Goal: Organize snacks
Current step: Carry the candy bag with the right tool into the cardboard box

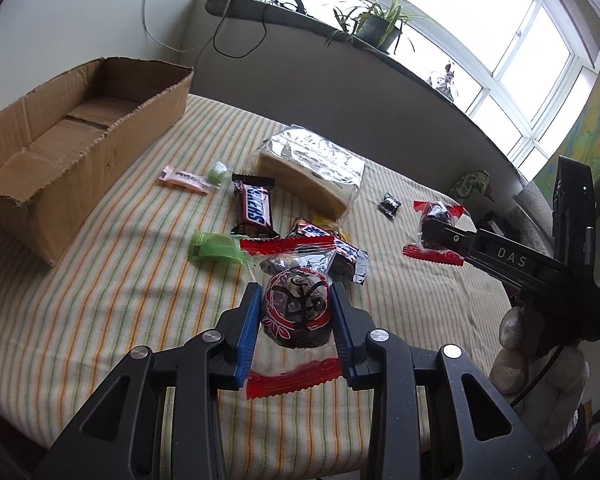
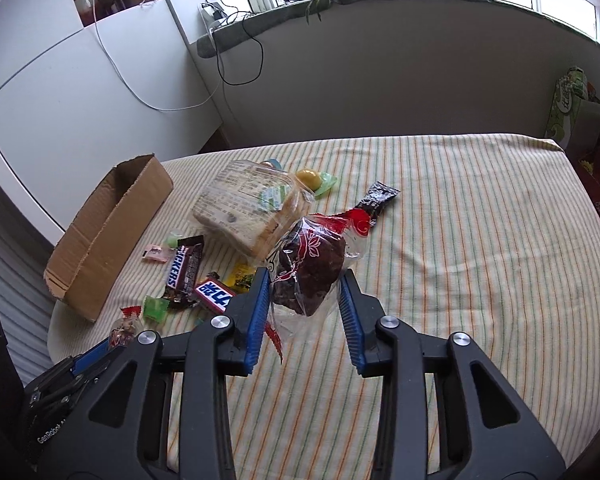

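Each gripper is clamped on one red-wrapped dark cake: the left gripper (image 1: 296, 312) grips a cake (image 1: 296, 312) low over the striped cloth (image 1: 100, 300), the right gripper (image 2: 305, 292) lifts a second cake (image 2: 312, 268). Beyond lie two Snickers bars (image 1: 254, 208), a bagged bread loaf (image 1: 312, 164) and several small sweets. The cardboard box (image 1: 72, 148), nothing visible inside it, sits far left with its long axis running away, nearer the left gripper.

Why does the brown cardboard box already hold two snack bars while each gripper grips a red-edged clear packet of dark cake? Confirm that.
Not right: the brown cardboard box holds nothing, as the left wrist view shows. The rest stands: the left gripper and right gripper each grip a red-edged clear packet of dark cake.
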A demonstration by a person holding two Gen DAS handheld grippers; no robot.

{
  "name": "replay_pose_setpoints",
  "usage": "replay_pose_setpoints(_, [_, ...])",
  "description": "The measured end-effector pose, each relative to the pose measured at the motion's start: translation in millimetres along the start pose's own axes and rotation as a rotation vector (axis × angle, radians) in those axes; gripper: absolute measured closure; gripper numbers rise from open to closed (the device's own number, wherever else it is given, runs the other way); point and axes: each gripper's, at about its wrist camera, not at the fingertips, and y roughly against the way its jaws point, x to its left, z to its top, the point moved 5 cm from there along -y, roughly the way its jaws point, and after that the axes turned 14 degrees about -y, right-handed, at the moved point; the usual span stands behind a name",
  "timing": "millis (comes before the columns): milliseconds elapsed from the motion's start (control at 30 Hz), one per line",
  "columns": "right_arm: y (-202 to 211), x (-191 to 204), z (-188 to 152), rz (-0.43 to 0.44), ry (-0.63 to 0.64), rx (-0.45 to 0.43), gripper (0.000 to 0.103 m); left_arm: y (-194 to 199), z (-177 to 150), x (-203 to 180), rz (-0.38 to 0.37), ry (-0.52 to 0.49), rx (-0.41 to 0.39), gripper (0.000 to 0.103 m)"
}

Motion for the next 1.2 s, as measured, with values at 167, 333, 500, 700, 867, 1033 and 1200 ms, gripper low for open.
replay_pose_setpoints(167, [11,39,0,0.039,0.055,-0.021,0.067,16,8,22,0.036,0.010,-0.035,0.071])
replay_pose_setpoints(333, [8,81,-6,0.070,0.126,-0.017,0.067,34,15,52,0.083,0.025,-0.072,0.071])
replay_pose_setpoints(500, [-2,126,-15,0.102,0.209,-0.004,0.067,50,19,86,0.142,0.037,-0.093,0.071])
replay_pose_setpoints(700, [-19,176,-26,0.137,0.296,0.017,0.067,67,27,129,0.226,0.056,-0.125,0.071])
replay_pose_setpoints(867, [-36,212,-36,0.158,0.357,0.035,0.067,75,32,160,0.271,0.074,-0.138,0.071])
replay_pose_setpoints(1033, [-56,241,-45,0.181,0.390,0.060,0.067,74,34,181,0.296,0.086,-0.134,0.071])
replay_pose_setpoints(1200, [-76,265,-53,0.194,0.417,0.092,0.067,76,39,197,0.316,0.097,-0.141,0.071])
